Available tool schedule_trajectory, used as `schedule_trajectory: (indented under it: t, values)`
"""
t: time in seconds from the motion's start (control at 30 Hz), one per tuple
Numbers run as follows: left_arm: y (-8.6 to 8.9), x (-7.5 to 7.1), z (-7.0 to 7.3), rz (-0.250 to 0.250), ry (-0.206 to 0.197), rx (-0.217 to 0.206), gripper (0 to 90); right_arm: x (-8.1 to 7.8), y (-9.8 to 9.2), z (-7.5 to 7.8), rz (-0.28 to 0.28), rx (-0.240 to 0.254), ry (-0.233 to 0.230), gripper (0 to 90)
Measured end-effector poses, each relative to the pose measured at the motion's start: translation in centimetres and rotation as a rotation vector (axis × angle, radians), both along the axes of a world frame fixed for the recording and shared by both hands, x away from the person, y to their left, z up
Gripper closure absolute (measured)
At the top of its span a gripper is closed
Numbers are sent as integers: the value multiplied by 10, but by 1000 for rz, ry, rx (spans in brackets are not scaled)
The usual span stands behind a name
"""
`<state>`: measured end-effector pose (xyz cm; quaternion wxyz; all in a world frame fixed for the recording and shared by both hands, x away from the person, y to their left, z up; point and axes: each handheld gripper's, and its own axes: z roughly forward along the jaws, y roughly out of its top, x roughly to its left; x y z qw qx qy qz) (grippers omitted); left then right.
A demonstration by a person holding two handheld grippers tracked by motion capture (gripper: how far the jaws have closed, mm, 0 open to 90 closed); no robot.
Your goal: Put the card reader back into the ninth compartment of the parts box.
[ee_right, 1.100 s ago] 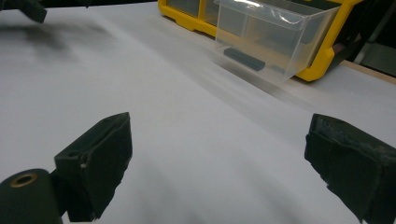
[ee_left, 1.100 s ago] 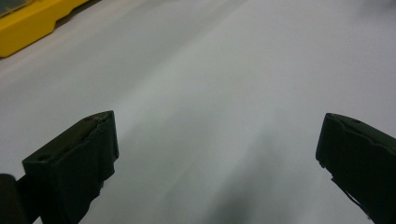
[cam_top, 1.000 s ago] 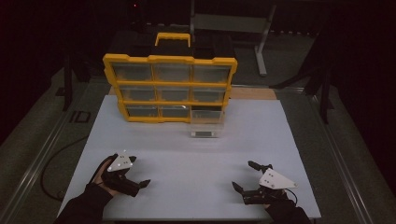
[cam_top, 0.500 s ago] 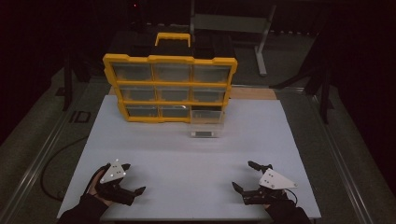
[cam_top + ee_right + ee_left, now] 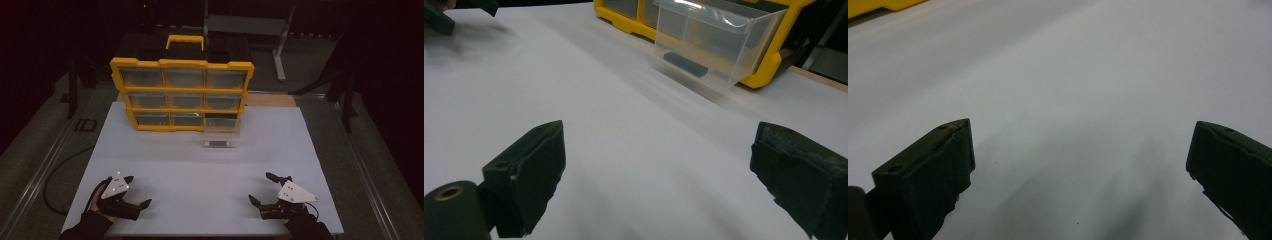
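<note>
On the white table point(image 5: 200, 165), the left gripper point(image 5: 137, 192) is resting near the near-left corner, with a gloved hand point(image 5: 95, 212) wrapped around it from below. Its jaws are standing wide apart, released, with nothing between them; in the left gripper view they are framing only bare white tabletop, and a sliver of yellow is showing at the far-left corner of that view.

The right gripper point(image 5: 261, 189) is sitting near the near-right edge of the table, well apart from the left one. Its jaws are also spread open and empty, with the grey plate point(image 5: 295, 192) lying on top of it.

At the far side of the table, a yellow drawer cabinet point(image 5: 182, 92) is standing upright, with a handle point(image 5: 185, 40) on top and three rows of clear drawers. The bottom-right drawer point(image 5: 221, 129) is sticking out towards the near side, pulled partway from its slot. In the right gripper view this clear drawer point(image 5: 719, 42) is showing far ahead of the open jaws, with a small dark flat piece point(image 5: 684, 64) lying on its floor. In the high view that piece point(image 5: 218, 144) is appearing at the near end of the drawer. Both grippers are lying well apart from the cabinet and the drawer.
</note>
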<state>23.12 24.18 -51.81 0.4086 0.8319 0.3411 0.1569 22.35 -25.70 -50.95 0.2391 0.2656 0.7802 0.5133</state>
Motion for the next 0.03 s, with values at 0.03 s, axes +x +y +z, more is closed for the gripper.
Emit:
schedule_trajectory:
  t: [0.03]
  values:
    - [0, 0, 0, -2, 0, -3, 5, 0, 0, 0, 0, 0, 0, 78]
